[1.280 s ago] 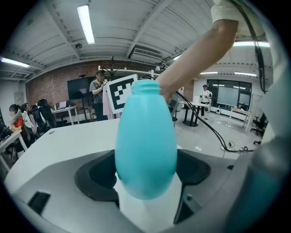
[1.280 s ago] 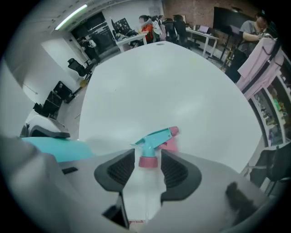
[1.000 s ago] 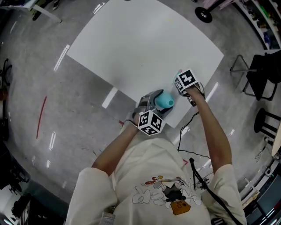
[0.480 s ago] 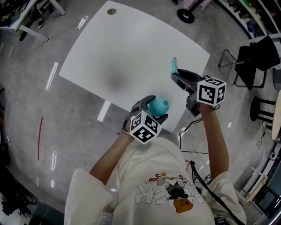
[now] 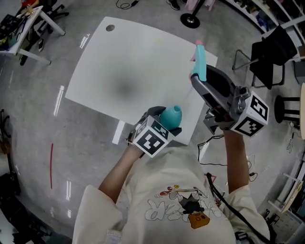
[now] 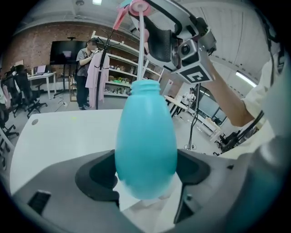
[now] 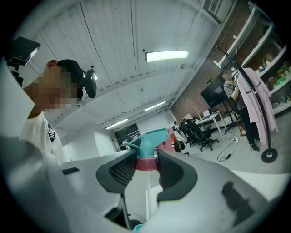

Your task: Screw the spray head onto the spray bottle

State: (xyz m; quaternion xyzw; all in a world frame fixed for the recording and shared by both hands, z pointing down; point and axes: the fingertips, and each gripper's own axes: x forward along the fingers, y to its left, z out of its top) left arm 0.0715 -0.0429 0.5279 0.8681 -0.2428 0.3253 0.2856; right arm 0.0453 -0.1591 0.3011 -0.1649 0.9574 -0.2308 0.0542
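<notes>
My left gripper [image 5: 163, 120] is shut on the belly of a teal spray bottle [image 5: 170, 115], held over the table's near edge. In the left gripper view the bottle [image 6: 145, 145] stands upright between the pads, its mouth open. My right gripper [image 5: 197, 77] is raised at the right and shut on the spray head [image 5: 200, 57], a teal trigger with a pink collar. In the right gripper view the pads clamp the collar [image 7: 147, 164], the trigger [image 7: 148, 139] points away, and the dip tube [image 7: 147, 200] hangs down. The spray head [image 6: 138, 8] hangs above the bottle's mouth, apart from it.
The white table [image 5: 133, 62] lies ahead on a grey floor. Black chairs [image 5: 274, 47] and a stool [image 5: 286, 102] stand to the right, another desk [image 5: 28, 24] at the far left. A cable [image 5: 209, 139] trails by the table's corner. A person stands by a coat rack [image 6: 88, 68].
My right gripper has lifted the spray head off the table, risen a long way and swung from pointing down to level. My left gripper has raised the bottle somewhat.
</notes>
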